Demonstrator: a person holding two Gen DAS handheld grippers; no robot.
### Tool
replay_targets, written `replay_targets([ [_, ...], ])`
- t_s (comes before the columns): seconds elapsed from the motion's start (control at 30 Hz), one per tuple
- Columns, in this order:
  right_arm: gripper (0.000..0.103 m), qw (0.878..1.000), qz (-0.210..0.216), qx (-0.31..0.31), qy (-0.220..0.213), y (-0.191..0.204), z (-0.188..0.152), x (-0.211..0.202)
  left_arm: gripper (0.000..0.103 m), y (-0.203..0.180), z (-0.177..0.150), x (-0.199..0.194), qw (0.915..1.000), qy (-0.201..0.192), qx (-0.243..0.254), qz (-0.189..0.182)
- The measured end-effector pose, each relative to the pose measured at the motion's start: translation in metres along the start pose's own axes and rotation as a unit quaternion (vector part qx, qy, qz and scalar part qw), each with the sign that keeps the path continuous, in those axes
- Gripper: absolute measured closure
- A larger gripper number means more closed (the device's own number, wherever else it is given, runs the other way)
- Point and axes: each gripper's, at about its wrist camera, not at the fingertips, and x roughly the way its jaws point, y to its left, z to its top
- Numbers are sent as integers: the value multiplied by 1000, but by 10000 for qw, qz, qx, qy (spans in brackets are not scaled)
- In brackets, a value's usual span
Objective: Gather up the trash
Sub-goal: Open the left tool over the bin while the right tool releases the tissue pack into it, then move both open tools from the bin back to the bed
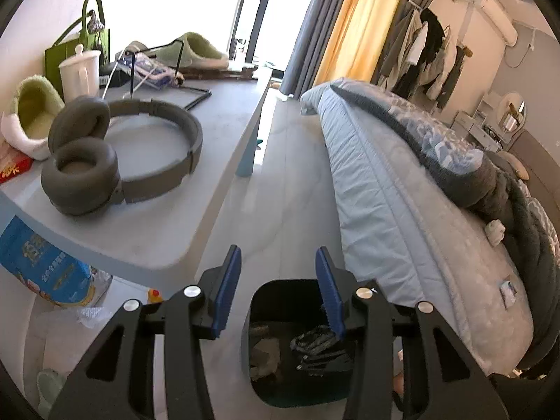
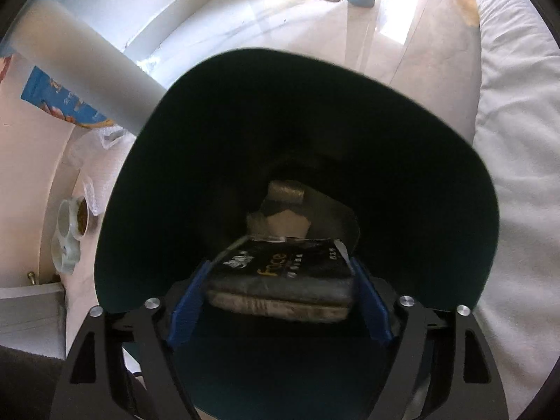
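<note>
A dark bin [image 1: 280,290] stands on the pale floor between the table and the bed. In it lie a crumpled black wrapper [image 1: 315,346] and brownish paper [image 1: 264,353]. My left gripper [image 1: 278,249] hangs above the bin, open, with nothing between its blue pads. In the right wrist view my right gripper [image 2: 280,262] points steeply down into the bin [image 2: 157,175]. A black tissue pack [image 2: 280,273] with yellow lettering sits between its widely spread pads, slightly blurred, and looks loose. Torn paper [image 2: 280,224] shows below the pack.
A grey table [image 1: 175,231] on the left carries headphones [image 1: 115,154], green slippers, a white mug [image 1: 78,70] and a green bag. A blue packet [image 1: 42,266] lies under it. A bed [image 1: 402,210] runs along the right. A table leg [image 2: 91,70] and small bowls [image 2: 70,231] flank the bin.
</note>
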Motion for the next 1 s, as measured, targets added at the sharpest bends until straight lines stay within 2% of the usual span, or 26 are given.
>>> replay_targets([
  [0.1,13,10000,8,20,-31,0,-1,-3,57,-1,5,-7,9999,-117,-58,-76],
  [0.27,13,9995,153,33,-258,2,-1,-22,57,-5,15,-23,9994,-351,-79,-4],
  [0.5,13,9946,476,-196,-904,14,-2,-78,55,-28,24,-40,9982,-596,89,46],
  [0.67,13,9868,499,-419,-1481,14,-9,-125,52,-45,30,-50,9965,-824,156,-6],
  [1.0,13,9719,237,-431,-2301,-28,-35,-191,48,-77,38,-58,9939,-1064,252,-133],
])
